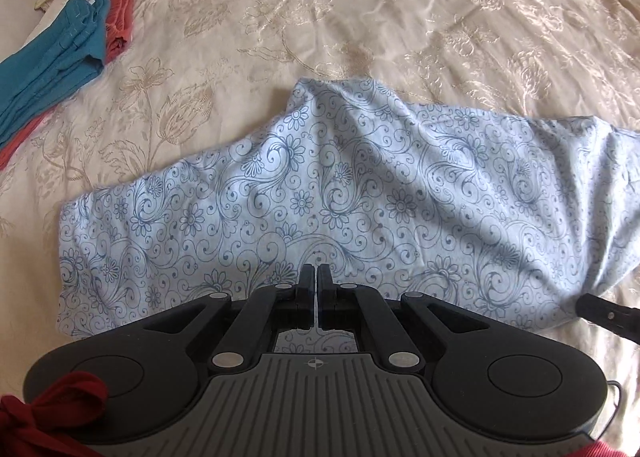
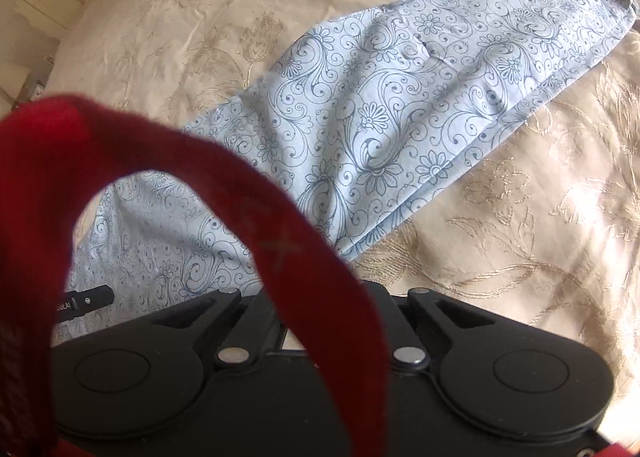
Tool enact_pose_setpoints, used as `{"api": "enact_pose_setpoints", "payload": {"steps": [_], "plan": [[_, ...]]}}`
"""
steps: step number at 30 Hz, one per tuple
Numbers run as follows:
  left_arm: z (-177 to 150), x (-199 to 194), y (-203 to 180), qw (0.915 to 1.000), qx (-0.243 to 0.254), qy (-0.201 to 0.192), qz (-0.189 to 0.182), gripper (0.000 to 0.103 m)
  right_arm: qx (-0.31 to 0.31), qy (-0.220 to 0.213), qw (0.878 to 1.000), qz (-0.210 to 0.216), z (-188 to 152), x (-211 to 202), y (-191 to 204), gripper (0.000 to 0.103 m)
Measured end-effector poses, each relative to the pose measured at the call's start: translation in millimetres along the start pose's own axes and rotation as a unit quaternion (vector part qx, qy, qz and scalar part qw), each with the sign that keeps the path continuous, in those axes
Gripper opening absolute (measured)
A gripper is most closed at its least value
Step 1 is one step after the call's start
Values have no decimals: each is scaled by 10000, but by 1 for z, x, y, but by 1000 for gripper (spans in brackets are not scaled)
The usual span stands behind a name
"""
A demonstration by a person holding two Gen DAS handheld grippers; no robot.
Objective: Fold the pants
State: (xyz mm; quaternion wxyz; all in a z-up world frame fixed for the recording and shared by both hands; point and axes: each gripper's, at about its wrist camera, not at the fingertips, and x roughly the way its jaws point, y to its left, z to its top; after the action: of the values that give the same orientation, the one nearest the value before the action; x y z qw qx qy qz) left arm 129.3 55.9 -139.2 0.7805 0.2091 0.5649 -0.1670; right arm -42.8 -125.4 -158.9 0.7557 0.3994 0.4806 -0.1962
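Two grippers are held over the pants, which lie flat on the bed, already folded leg on leg. The left gripper has its jaws pressed together at the near edge; whether cloth is pinched cannot be told. The right gripper is hidden by a red strap, with jaws shut too. If only one layer is caught, the fold could be pulled crooked.

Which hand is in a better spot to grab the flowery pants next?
Probably left: the left gripper hovers shut right over the pants' near edge; a red strap hides the right gripper's fingers.
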Motion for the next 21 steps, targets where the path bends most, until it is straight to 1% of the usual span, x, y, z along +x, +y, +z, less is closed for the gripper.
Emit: {"api": "enact_pose_setpoints", "payload": {"steps": [2,4,6,8,11,12,13,16,17,18,19,20,21], "plan": [[-4,11,-3,9998,44,166,83,3,-148,-24,9999,48,2,-2,5,5],[-11,21,-2,9991,49,383,149,3,-317,39,9995,-28,3,-3,7,5],[-17,22,-1,9990,67,403,187,3,-308,133,9994,-99,2,-2,5,5],[-22,21,-3,9984,239,424,278,3,-381,151,9991,-135,1,-1,5,5],[-26,24,-11,9957,546,597,444,3,-480,155,9987,-32,4,-3,8,6],[-26,23,-12,9957,546,580,470,3,-488,161,9987,41,6,-5,8,14],[-26,20,-11,9961,493,555,479,3,-483,174,9986,104,8,-8,6,16],[-23,6,-13,9984,156,416,357,3,-588,84,9981,133,16,-26,-6,17],[-20,-2,-15,9989,77,321,328,3,-696,-1,9975,104,19,-34,-13,22],[-17,-9,-17,9992,38,217,335,3,-786,-78,9969,61,21,-41,-18,29],[-14,-14,-20,9994,9,115,340,3,-898,-194,9958,-8,26,-49,-27,32],[-11,-19,-25,9995,-25,24,323,3,-973,-301,9947,-99,30,-55,-35,35],[-10,-22,-29,9995,-73,-37,291,3,-1030,-409,9936,-208,35,-60,-43,35]]}}
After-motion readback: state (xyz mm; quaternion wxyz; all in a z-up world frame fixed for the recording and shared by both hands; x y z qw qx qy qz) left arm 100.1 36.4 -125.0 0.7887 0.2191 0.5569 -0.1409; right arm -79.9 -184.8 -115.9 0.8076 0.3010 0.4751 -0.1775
